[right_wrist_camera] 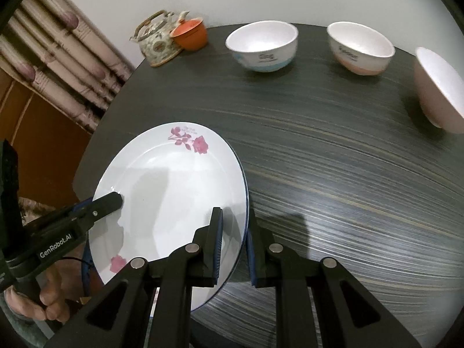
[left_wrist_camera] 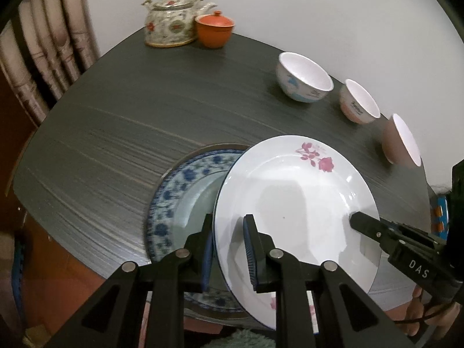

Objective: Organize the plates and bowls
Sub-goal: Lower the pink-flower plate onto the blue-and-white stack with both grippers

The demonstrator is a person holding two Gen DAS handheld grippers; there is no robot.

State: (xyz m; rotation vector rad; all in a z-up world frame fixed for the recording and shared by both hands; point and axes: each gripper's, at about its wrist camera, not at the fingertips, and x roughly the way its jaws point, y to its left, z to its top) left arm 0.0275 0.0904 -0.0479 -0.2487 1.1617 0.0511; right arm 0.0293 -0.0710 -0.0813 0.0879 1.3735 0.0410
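Left tongs (left_wrist_camera: 227,249) pinching the left rim of the white rose plate (left_wrist_camera: 293,203), one pad above, one below. Right tongs (right_wrist_camera: 234,246) clamped on the same plate's opposite rim. Plate held tilted, partly over the blue-patterned plate (left_wrist_camera: 177,200) lying flat on the dark counter (left_wrist_camera: 116,133). Three bowls in a row toward the far edge: blue-banded bowl (right_wrist_camera: 262,46), pink-banded bowl (right_wrist_camera: 359,47), pink bowl (right_wrist_camera: 438,90). Teapot (left_wrist_camera: 171,18) and orange lidded cup (left_wrist_camera: 214,29) touching in the far corner.

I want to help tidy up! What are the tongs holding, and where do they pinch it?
Both tongs hold the white rose plate by its rim: left tongs on its left edge, right tongs on its right.
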